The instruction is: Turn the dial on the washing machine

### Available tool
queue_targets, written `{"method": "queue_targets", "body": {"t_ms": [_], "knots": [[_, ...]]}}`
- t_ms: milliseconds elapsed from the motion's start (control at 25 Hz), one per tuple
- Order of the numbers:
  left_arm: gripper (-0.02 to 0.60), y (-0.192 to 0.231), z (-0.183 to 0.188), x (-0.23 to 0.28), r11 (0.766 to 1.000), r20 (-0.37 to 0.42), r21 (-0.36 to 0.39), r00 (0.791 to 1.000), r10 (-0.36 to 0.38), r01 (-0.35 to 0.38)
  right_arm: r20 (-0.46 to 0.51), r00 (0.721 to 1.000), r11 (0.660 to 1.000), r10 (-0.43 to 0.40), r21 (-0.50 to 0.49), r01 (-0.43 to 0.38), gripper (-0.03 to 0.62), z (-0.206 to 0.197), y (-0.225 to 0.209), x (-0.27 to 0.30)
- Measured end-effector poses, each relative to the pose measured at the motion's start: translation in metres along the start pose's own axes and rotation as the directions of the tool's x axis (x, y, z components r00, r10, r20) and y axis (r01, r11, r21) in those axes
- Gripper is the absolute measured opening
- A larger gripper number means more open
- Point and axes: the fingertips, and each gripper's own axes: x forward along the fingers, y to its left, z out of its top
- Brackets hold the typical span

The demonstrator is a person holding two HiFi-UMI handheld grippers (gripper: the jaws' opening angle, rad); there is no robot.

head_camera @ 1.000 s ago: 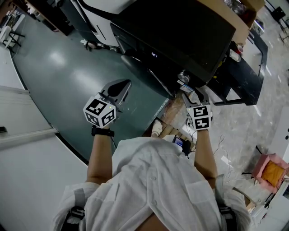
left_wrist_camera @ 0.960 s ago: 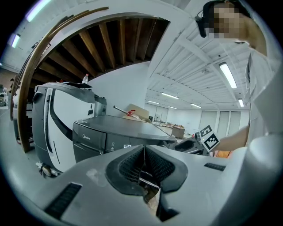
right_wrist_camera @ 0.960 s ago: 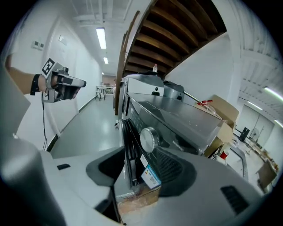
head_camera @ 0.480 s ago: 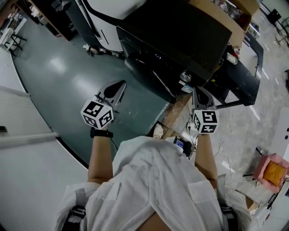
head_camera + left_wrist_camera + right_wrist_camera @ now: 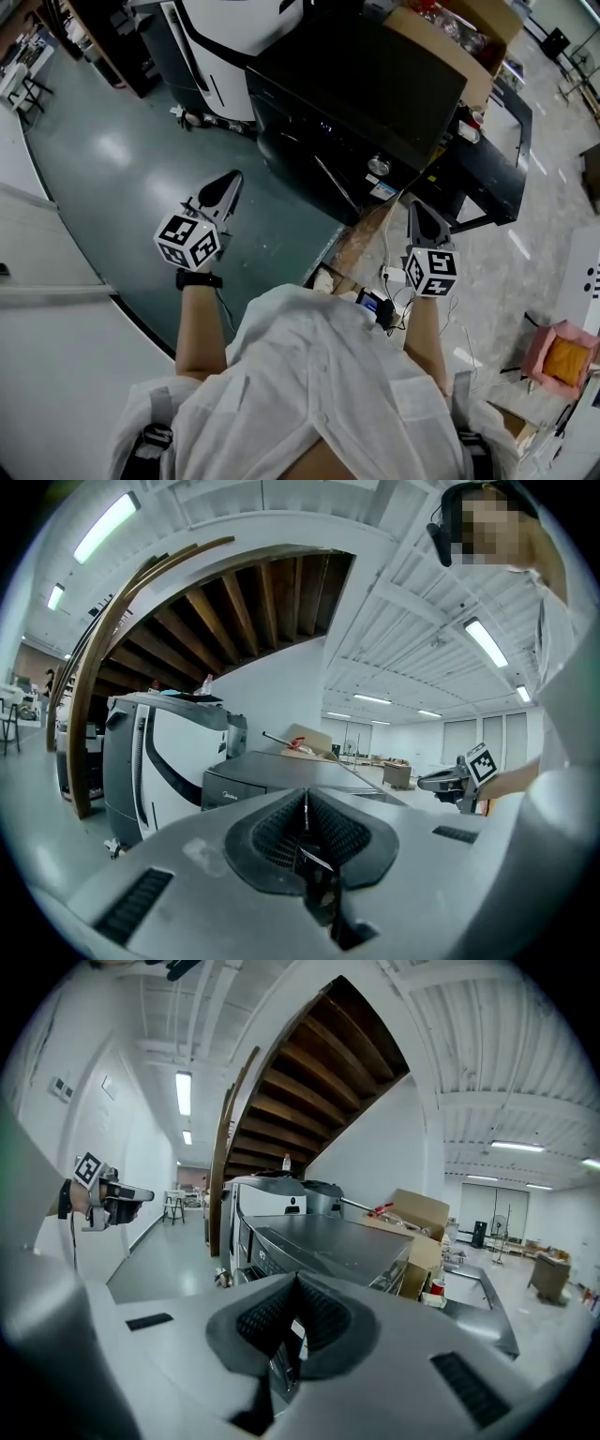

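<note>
The black washing machine (image 5: 375, 75) stands ahead of me, and its silver dial (image 5: 379, 166) sits on the front panel near the right corner. My right gripper (image 5: 417, 208) hangs just below and right of the dial, apart from it, with the jaws pressed together and holding nothing. My left gripper (image 5: 229, 184) is over the green floor left of the machine, also shut and empty. The left gripper view shows the shut left gripper (image 5: 305, 797) with the washing machine (image 5: 272, 772) beyond it. In the right gripper view, the shut right gripper (image 5: 296, 1281) points at the washing machine (image 5: 323, 1241).
A large white machine (image 5: 234, 33) stands left of the washer, and an open cardboard box (image 5: 464, 47) is behind it at the right. A low black stand (image 5: 506, 141) is on the right. Cables (image 5: 392, 272) lie on the floor by my feet. A pink box (image 5: 558, 352) sits far right.
My right gripper has drawn back from the dial towards my body. The left gripper has drifted a little left and away from the machine.
</note>
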Motion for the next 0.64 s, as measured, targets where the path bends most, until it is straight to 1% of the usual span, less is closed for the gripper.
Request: {"method": "queue_targets", "body": {"t_ms": [240, 640], "knots": [[0.017, -0.005, -0.004, 0.002, 1.0, -0.009, -0.002, 1.0, -0.015, 0.015, -0.001, 1.0, 1.0, 0.018, 0.0, -0.018, 0.0, 0.001, 0.005, 0.004], [0.017, 0.003, -0.014, 0.006, 1.0, -0.029, -0.014, 1.0, -0.004, 0.003, -0.01, 0.999, 0.999, 0.043, -0.001, -0.043, 0.0, -0.001, 0.008, 0.021]]}}
